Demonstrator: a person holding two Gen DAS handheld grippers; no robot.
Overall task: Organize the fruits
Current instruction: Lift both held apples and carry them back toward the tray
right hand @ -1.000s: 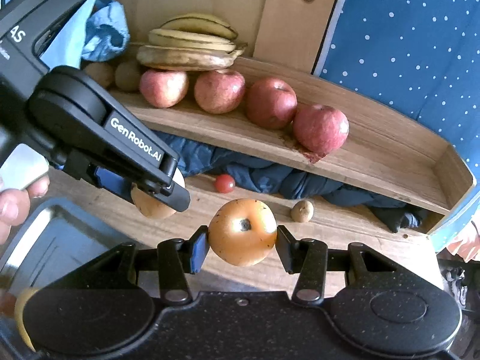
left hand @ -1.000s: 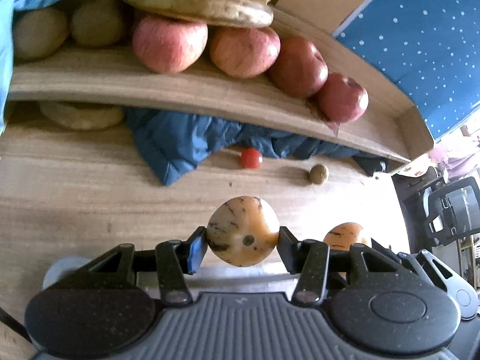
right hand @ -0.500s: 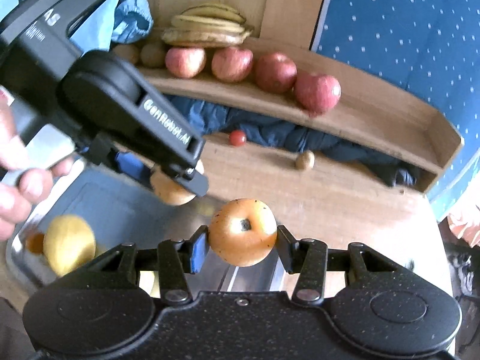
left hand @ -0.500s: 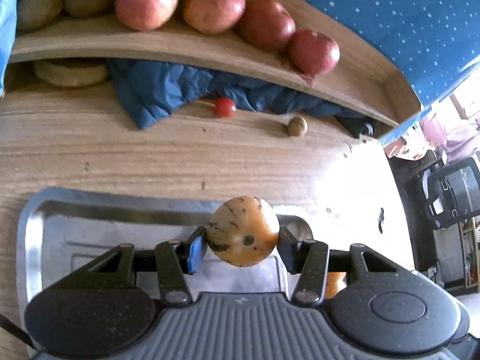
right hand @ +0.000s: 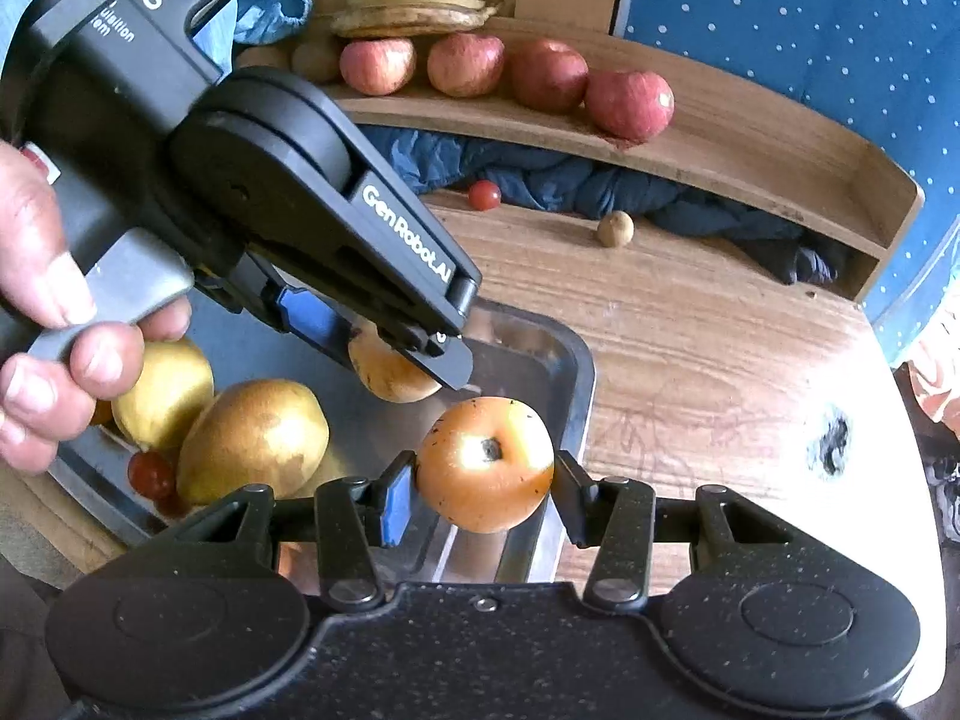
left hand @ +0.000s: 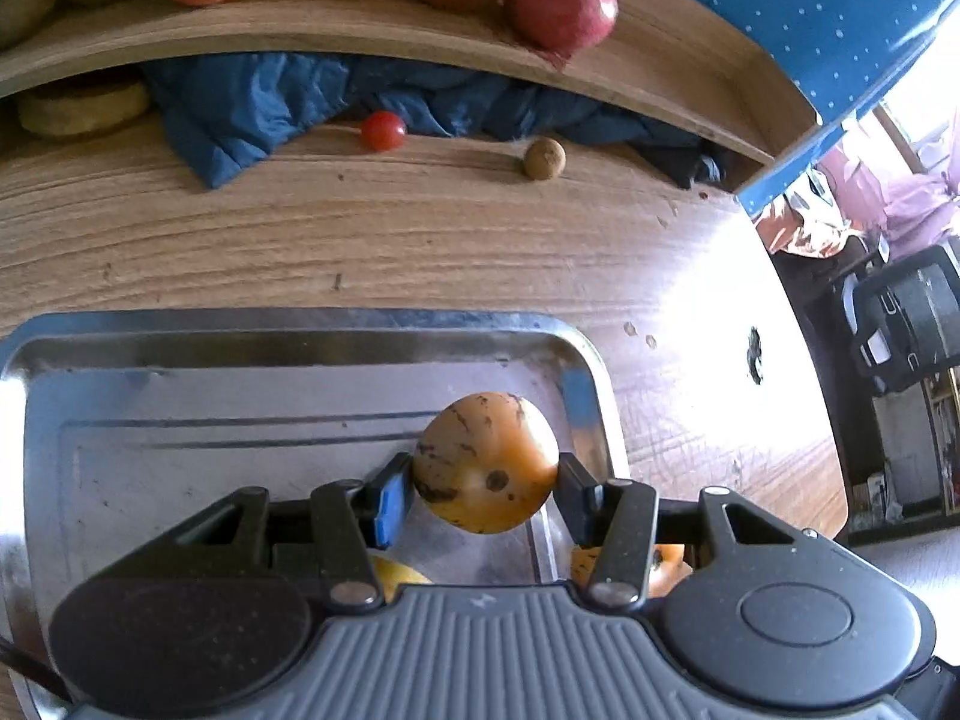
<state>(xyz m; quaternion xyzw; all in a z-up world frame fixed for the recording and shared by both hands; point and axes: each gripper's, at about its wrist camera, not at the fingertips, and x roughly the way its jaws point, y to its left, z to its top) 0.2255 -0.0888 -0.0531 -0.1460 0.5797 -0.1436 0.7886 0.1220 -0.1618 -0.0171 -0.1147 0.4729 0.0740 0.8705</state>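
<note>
My left gripper [left hand: 485, 480] is shut on a spotted orange persimmon [left hand: 485, 461], held above the right end of a metal tray [left hand: 180, 396]. It also shows in the right wrist view [right hand: 390, 369], with its fruit [right hand: 384, 372] over the tray [right hand: 570, 360]. My right gripper [right hand: 483, 483] is shut on a second orange persimmon [right hand: 483, 462], held above the tray's right rim. In the tray lie two yellow pears [right hand: 252, 438] and a small red fruit [right hand: 150, 474].
A wooden shelf [right hand: 750, 138] at the back holds several red apples [right hand: 627, 102], bananas [right hand: 420, 0] and brown kiwis [right hand: 315, 57]. Under it lies blue cloth [right hand: 540, 174]. A cherry tomato [right hand: 483, 195] and a small brown fruit [right hand: 615, 228] sit on the wooden table [right hand: 690, 330].
Both grippers have drawn back from the shelf, each still holding its persimmon. The tray and its pears have come into view below them.
</note>
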